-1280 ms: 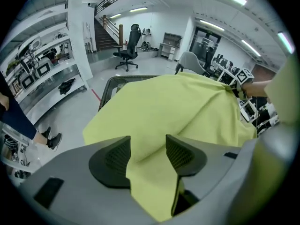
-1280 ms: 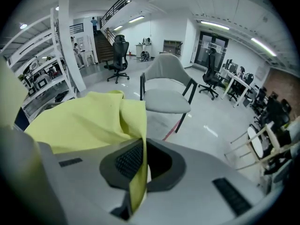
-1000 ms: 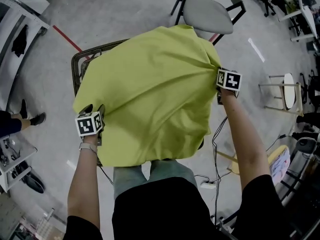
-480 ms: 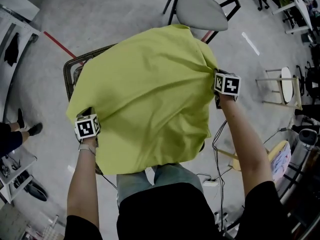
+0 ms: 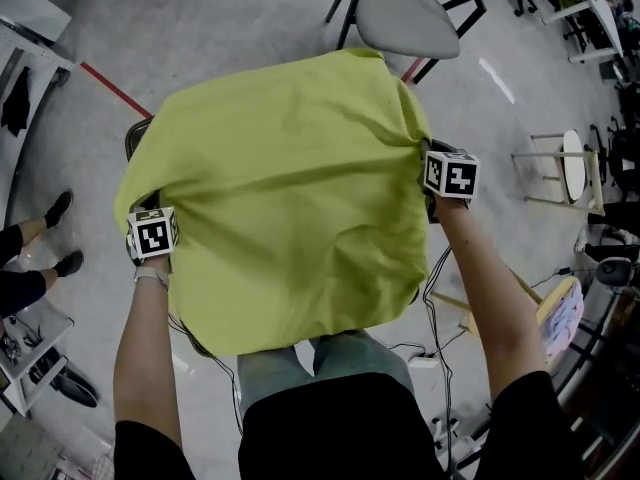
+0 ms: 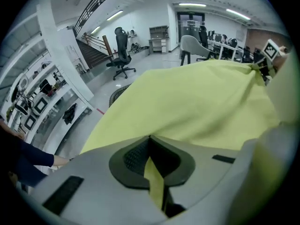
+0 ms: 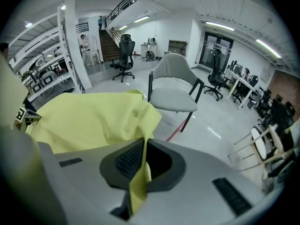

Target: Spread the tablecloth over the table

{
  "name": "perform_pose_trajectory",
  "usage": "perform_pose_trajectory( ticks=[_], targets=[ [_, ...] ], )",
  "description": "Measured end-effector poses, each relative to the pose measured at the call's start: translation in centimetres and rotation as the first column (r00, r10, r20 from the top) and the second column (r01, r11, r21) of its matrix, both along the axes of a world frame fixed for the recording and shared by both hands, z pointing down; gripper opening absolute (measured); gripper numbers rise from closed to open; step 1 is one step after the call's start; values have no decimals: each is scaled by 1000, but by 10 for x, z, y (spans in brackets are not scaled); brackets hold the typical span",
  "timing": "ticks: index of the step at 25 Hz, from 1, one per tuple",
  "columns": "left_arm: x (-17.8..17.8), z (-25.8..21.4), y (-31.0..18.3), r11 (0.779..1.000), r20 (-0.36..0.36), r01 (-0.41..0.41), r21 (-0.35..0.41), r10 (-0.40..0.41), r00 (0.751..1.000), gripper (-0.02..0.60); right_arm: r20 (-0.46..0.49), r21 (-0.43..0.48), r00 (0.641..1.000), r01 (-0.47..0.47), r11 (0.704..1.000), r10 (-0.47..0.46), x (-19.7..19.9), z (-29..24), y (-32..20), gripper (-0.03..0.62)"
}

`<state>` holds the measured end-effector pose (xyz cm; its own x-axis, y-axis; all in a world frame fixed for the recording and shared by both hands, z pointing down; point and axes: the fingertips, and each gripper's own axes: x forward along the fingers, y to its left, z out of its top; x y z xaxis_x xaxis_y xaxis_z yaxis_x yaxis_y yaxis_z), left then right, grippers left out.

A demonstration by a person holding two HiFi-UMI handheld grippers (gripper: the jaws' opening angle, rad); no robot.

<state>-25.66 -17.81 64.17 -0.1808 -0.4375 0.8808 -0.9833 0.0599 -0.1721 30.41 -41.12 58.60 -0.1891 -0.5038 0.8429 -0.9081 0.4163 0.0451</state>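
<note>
Grey chair (image 5: 405,20) at top — white stool (image 5: 575,180) right, red tape (image 5: 115,90) left.

Chair (image 5: 405,18) stands just beyond the tablecloth (image 5: 290,188); floor (image 5: 215,18) beside it open.

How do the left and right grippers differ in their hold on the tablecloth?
The left gripper, jaws just closed, pinches the tablecloth at its left edge nearer the person; the right gripper pinches its right edge farther out. Cloth creases tightly at the right gripper, lies smoother at the left. Both are shut on it.
</note>
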Motion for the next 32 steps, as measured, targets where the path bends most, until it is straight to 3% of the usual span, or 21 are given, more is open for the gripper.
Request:
perform_pose_trajectory(
  ticks=[11, 17, 21, 25, 30, 32],
  targets=[
    [-67, 1, -46, 998, 66, -60, -3, 60, 996, 12, 8, -8, 1000, 23, 1000, -23, -50, 4, 13, 14],
    [-84, -1, -74, 992, 82, -128, -20, 129, 988, 12, 17, -1, 1000, 5, 1000, -4, -63, 9, 8, 14],
    [-92, -1, -92, 994, 48, -105, -28, 107, 993, 12, 19, 14, 1000, -6, 1000, 6, -68, 10, 0, 14],
    [-90, -3, -96, 999, -33, -36, 13, 37, 999, 14, 36, 27, 999, -23, 999, 22, -69, 7, -5, 14],
    [-68, -18, -81, 995, -46, -78, 65, 81, 996, 15, 84, 40, 996, -21, 999, 18, -69, -2, 0, 28],
    [-58, -26, -73, 992, -63, -80, 93, 86, 994, 15, 102, 39, 995, -14, 999, 10, -70, -4, 4, 72]
  ],
)
